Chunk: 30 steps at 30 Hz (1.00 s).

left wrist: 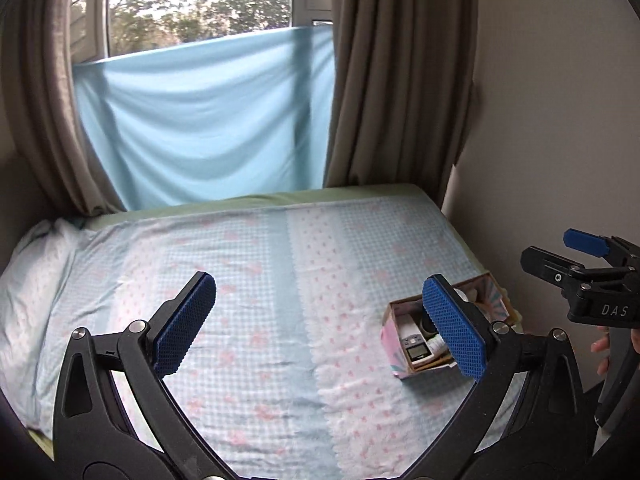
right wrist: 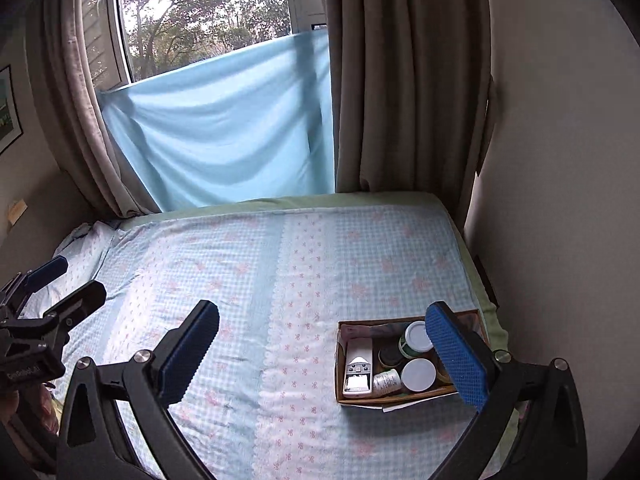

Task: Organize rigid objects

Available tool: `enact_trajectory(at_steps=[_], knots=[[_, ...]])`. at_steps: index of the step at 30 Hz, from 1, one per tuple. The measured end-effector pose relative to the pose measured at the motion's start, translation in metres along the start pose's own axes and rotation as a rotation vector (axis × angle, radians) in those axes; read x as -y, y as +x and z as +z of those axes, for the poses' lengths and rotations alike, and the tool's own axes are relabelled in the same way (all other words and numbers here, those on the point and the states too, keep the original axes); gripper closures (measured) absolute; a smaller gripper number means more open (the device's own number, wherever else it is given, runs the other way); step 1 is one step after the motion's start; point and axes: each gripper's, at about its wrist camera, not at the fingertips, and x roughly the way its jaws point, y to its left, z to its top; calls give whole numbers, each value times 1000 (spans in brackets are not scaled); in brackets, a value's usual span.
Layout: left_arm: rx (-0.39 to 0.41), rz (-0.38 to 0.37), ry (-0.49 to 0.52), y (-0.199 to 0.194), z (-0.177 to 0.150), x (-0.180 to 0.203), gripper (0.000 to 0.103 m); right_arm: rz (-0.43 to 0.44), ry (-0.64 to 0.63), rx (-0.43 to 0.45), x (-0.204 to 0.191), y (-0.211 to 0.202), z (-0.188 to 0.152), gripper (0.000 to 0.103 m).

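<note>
Nearest the lens, the left gripper was held with its jaws spread wide and nothing between them, above the bed. The right gripper was likewise spread apart and empty; its blue pads framed the bedspread in the right wrist view. Each tool was seen from the other's camera: the right one at the right edge of the left view, the left one at the left edge of the right view, well apart from each other.

Most of the checked bedspread was seen bare, from the pillow at the left edge across the middle to the far edge below the curtains. The right edge of the bed ran close along the wall.

The cardboard box lay near the right edge of the bed, towards the near corner. In it were seen a white remote, a small white bottle lying on its side, two white-lidded jars and a dark-lidded one. The box was partly hidden behind the right finger of each gripper, beyond the fingertips and untouched.
</note>
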Motion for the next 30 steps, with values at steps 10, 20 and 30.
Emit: enact_trajectory(at_steps=[10, 20, 30], knots=[[70, 35, -26, -23, -20, -20, 0, -53, -28, 39, -19, -5, -19, 0], [82, 35, -10, -24, -20, -16, 0, -83, -13, 72, -19, -11, -15, 0], [81, 46, -41, -26, -19, -22, 0, -73, -28, 78, -24, -9, -13, 0]])
